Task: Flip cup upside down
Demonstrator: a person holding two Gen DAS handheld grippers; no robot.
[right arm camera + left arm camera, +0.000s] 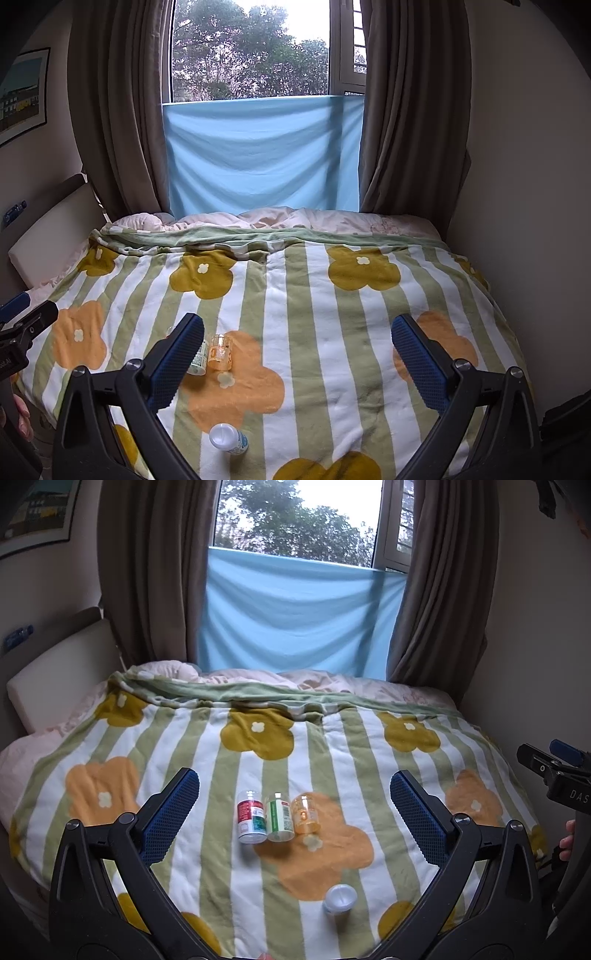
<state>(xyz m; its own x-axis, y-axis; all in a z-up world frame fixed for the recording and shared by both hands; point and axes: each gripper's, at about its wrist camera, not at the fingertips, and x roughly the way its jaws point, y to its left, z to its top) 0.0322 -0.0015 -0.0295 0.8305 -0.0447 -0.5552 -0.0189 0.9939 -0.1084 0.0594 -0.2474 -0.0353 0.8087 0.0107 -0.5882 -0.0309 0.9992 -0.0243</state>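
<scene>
Three small cups stand in a row on the striped flower blanket (332, 746): a red-labelled one (252, 821), a green-labelled one (280, 821) and a clear orange one (305, 812). A white cup with pale blue print (340, 901) sits nearer, its round white end facing me. My left gripper (293, 781) hovers open above the blanket, short of the row, holding nothing. My right gripper (298, 325) is open too, to the right of the orange cup (221, 352) and the white cup (227, 437). Its left finger (177, 362) hides most of the green-labelled cup (198, 363).
The bed fills the room between a padded headboard (55, 679) on the left and a wall (535, 646) on the right. Brown curtains (147, 572) and a blue cloth (295, 616) hang behind it. The right gripper's body (554, 771) and a hand (569, 840) show at the right edge.
</scene>
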